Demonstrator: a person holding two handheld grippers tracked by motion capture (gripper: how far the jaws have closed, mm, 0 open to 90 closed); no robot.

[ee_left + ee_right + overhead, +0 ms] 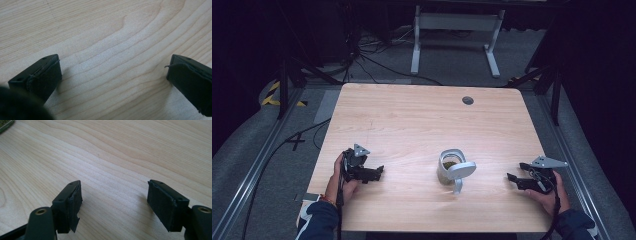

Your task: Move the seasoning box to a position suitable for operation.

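Note:
A white container (452, 170) with a curved handle and something green inside stands on the wooden table (412, 120), right of centre near the front. My left gripper (378, 174) rests low at the front left, pointing right towards the container and well short of it. In the left gripper view, my left gripper (113, 75) has its jaws wide apart over bare wood. My right gripper (516, 171) sits at the front right, pointing left at the container. It stands open in the right gripper view (115, 202) with nothing between the pads. A green edge (3, 123) shows in that view's top left corner.
A grey round grommet (467, 100) is set into the table near its far right edge. Beyond the table stands a white frame (457, 30), with cables (377, 65) on the floor. Metal rails run along both sides of the table.

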